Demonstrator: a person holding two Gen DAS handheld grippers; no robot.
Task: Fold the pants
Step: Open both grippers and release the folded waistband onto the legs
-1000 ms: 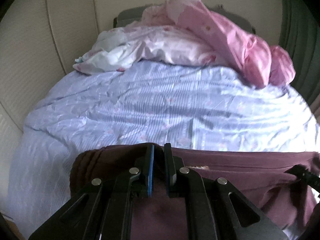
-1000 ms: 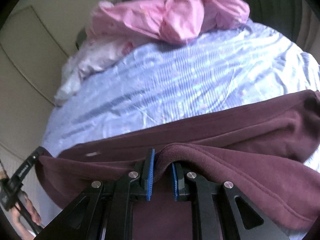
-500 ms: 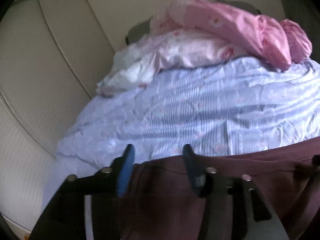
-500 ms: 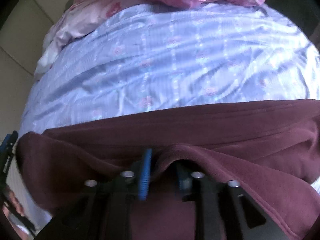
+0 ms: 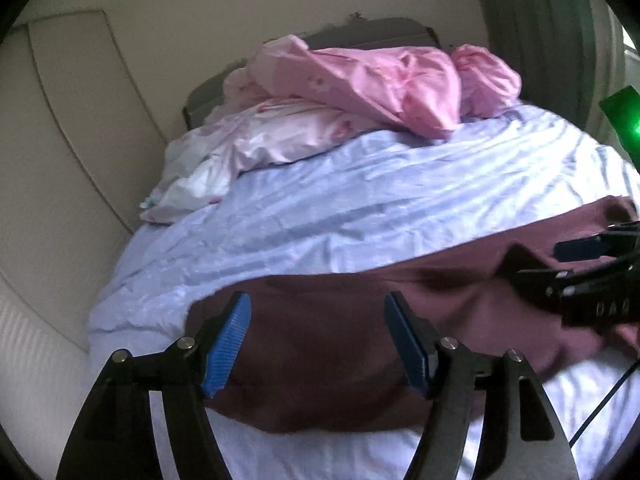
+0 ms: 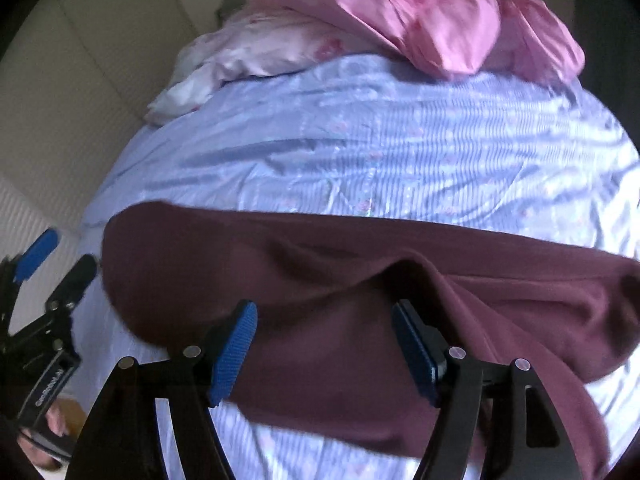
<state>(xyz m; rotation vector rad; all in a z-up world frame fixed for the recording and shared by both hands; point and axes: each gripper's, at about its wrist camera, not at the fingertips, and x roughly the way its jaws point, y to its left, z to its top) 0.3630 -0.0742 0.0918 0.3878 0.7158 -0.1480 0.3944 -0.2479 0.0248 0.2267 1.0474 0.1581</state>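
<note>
The maroon pants [image 5: 460, 280] lie folded across the near part of the bed, their upper layer bunched in a ridge [image 6: 460, 280]. My left gripper [image 5: 318, 312] hovers over the left end of the pants. Its jaws are opening, and the blue pads [image 5: 228, 344] stand apart from the cloth and press nothing. My right gripper [image 6: 324, 320] hangs over the middle of the pants. Its jaws are opening too, and the fabric lies loose below them. Each gripper shows at the edge of the other's view: the right gripper [image 5: 580, 264] and the left gripper [image 6: 56, 256].
A light blue striped sheet [image 5: 360, 200] covers the bed. A crumpled pink duvet [image 5: 380, 80] and a pale pillow [image 5: 260, 140] are piled at the dark headboard [image 5: 360, 34]. A cream wall runs along the left, with a green curtain [image 5: 540, 20] at the right. A hand [image 6: 52, 420] holds the left gripper.
Both grippers were shut on the pants' fabric and have let go, their jaws spreading wide. The left gripper has drawn back and to the left. The pants now rest on the sheet.
</note>
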